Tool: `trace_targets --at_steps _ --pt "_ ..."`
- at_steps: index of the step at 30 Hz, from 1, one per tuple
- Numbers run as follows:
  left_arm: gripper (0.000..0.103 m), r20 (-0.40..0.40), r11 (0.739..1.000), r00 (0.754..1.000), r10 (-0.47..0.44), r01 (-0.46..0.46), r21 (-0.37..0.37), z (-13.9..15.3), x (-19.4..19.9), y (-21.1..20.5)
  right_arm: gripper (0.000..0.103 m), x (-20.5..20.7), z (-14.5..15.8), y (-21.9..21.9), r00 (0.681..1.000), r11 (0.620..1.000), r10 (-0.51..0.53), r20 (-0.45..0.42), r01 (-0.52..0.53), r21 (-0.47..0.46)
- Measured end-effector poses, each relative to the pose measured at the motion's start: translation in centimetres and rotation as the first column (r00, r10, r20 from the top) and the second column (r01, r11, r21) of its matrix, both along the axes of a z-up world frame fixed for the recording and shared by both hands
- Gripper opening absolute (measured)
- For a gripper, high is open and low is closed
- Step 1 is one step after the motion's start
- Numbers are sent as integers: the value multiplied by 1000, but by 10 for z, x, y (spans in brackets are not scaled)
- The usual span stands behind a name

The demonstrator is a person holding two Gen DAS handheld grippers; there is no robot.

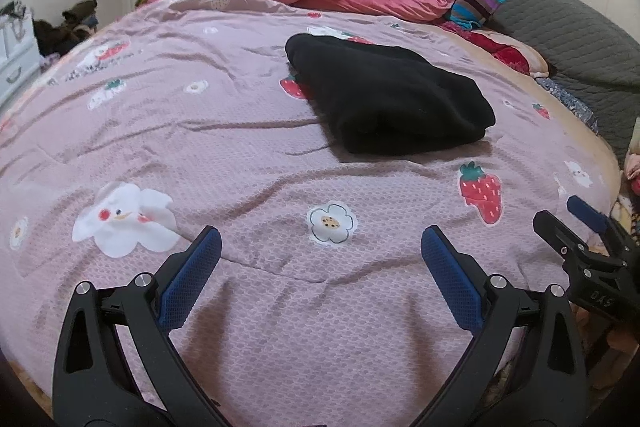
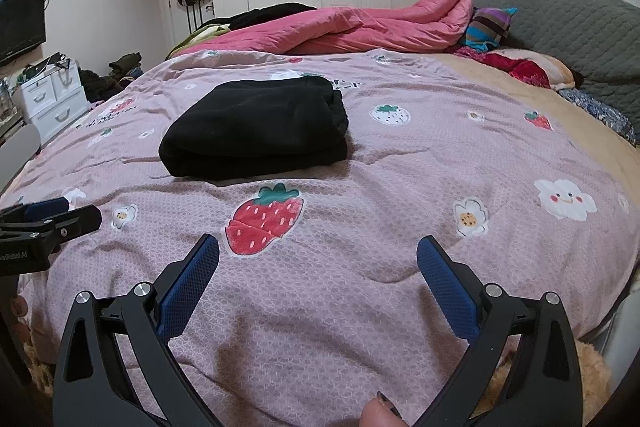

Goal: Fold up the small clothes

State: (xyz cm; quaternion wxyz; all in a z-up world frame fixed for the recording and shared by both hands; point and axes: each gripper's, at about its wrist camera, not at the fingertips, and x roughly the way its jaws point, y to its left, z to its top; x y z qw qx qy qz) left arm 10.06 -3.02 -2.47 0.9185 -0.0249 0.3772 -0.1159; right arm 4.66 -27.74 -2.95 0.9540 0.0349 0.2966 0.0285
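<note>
The black garment [image 1: 384, 99] lay folded on the bed [image 1: 240, 307]. Near it, the left hand-held gripper [image 1: 320, 251] and right hand-held gripper [image 2: 318, 255] were spread apart, empty. Folding looked done.

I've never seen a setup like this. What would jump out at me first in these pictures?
Probably the black folded garment, a dark block in the middle of the pink bedspread printed with strawberries and flowers. Next, the two black tools with blue pads near the camera: the left gripper and right gripper, both spread open and empty. Behind lies a rumpled pink quilt.
</note>
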Motion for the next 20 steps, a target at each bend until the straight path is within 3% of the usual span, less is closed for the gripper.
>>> trace_targets --at_steps 4,7,11,13,16,17,19,20 --pt "94 -13 999 999 39 -39 -22 5 3 18 99 -20 24 -42 991 987 -127 30 123 104" --pt "94 -25 991 995 98 -100 -87 17 9 57 99 -49 51 -109 935 933 -344 84 331 139" --pt "94 37 961 966 257 -252 -112 41 6 136 99 -93 58 -219 754 753 -654 61 642 144" --pt "94 68 941 940 333 -328 -79 50 3 167 99 -118 46 -281 619 614 -786 -18 783 104" --pt "94 59 878 876 478 -479 1 53 9 233 99 -152 19 -355 430 427 -896 -110 903 43" --pt "94 50 856 855 516 -517 19 52 12 256 99 -159 11 -368 394 393 -910 -131 919 33" --pt "94 41 802 805 592 -594 68 51 21 297 99 -180 -9 -411 269 277 -943 -195 961 -17" --pt "94 42 768 773 632 -633 99 49 27 321 99 -186 -17 -421 242 253 -948 -207 967 -27"
